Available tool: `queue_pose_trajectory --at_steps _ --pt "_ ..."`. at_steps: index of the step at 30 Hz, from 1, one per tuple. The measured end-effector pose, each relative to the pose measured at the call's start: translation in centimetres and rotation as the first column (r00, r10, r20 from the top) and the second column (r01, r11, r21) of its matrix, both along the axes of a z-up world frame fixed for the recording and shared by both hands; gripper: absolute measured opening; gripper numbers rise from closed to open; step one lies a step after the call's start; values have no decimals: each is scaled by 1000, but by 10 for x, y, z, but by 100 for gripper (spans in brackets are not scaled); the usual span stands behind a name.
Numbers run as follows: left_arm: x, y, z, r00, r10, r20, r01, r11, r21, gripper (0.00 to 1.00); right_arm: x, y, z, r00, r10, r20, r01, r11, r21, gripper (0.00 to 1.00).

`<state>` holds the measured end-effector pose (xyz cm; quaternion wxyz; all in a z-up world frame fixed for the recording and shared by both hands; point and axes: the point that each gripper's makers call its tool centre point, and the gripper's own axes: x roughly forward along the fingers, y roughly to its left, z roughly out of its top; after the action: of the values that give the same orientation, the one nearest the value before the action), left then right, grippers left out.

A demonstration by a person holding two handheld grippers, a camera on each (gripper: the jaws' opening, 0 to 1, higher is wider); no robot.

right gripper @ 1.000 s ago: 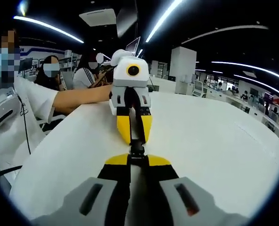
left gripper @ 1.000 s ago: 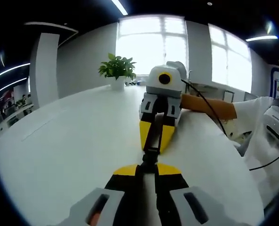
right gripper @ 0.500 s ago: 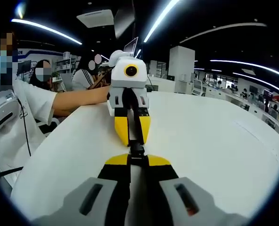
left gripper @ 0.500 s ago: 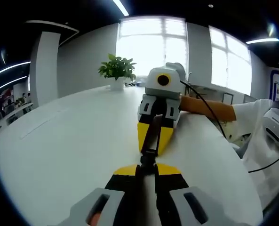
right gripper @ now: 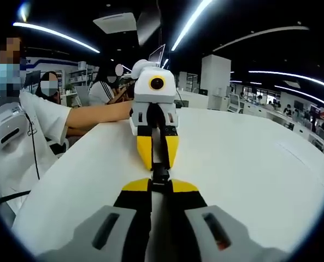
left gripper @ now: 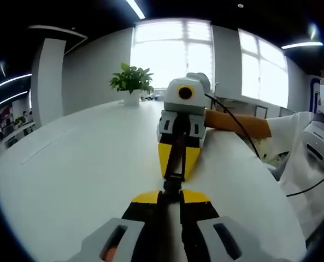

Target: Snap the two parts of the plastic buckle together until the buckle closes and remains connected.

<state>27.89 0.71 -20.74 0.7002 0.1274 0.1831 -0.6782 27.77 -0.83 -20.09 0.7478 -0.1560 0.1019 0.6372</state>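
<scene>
Looking along my left gripper [left gripper: 171, 195], I see its two jaws drawn close together, yellow at the tips and matte black behind, pinching a dark flat strap; the right gripper [left gripper: 176, 164] faces me from straight ahead, a smooth grey-white casing with yellow wedge-shaped jaws narrowed onto the same dark strip. Between the two sets of tips sits the plastic buckle [left gripper: 172, 180], small, black and blocky; it spans the short gap between the grippers above the table [left gripper: 80, 169], and I cannot tell whether its two halves are fully latched. The table is a broad, smooth white surface with a soft sheen; a potted plant [left gripper: 131, 82] with green leaves in a white pot stands at its far edge before bright windows. A person's forearm [left gripper: 238, 123] in a white sleeve reaches behind the right gripper, with a thin black cable [left gripper: 243, 136] running along it.

From the right gripper view the picture mirrors: my right gripper [right gripper: 160, 185] has its yellow-tipped jaws pressed in on the strap; the buckle [right gripper: 160, 173] lies just past them, and the left gripper [right gripper: 157, 155] meets it from the far side, jaws likewise narrowed on the strap; glossy white tabletop [right gripper: 249, 169] lies beneath.
</scene>
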Motion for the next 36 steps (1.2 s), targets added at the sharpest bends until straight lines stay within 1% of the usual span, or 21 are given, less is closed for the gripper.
queue_pose_trajectory --at_steps 3,9,17,23,24,25,26,27,28,29,30,33,35,36 --pt "0 0 0 1000 -9 -11 9 1000 -4 10 -2 0 0 1000 9 2 -9 1000 1 10" --pt "-1 -1 0 1000 -19 -11 19 1000 -6 10 -3 1 0 1000 20 6 -20 1000 6 10" --pt "-8 -3 0 999 -46 -16 46 999 -10 10 -8 2 0 999 52 17 -52 999 13 9" --pt "-14 -5 0 997 -79 -16 79 997 -12 10 -16 4 -1 996 87 0 -87 996 20 9" --pt "-18 -6 0 995 -98 -27 97 995 -19 10 -18 5 -1 995 101 -4 -101 995 22 9" --pt "-23 -14 2 992 -115 -51 112 992 -54 10 -21 10 -2 994 106 -18 -106 994 24 9" --pt "-22 -10 0 992 -123 -23 123 992 -21 10 -18 10 0 994 107 -4 -107 994 13 9" --pt "-22 -10 2 993 -121 -15 121 993 -18 11 -18 9 0 994 111 11 -111 994 8 9" --pt "-21 -9 2 993 -114 -6 114 993 -15 11 -16 8 0 995 104 13 -104 995 7 9" --pt "-17 -9 2 996 -87 -4 87 996 -20 11 -14 8 0 995 96 15 -96 995 6 9" --pt "-15 -9 2 997 -76 3 76 997 -21 11 -12 7 0 996 84 9 -84 996 9 9" --pt "-13 -8 2 997 -73 11 73 997 -21 11 -10 7 0 997 71 5 -71 997 9 10" --pt "-10 -7 2 998 -59 13 59 998 -24 12 -8 8 1 998 62 20 -62 998 7 11" --pt "-11 -7 2 998 -54 15 55 998 -26 12 -8 8 1 998 55 14 -55 998 7 11"
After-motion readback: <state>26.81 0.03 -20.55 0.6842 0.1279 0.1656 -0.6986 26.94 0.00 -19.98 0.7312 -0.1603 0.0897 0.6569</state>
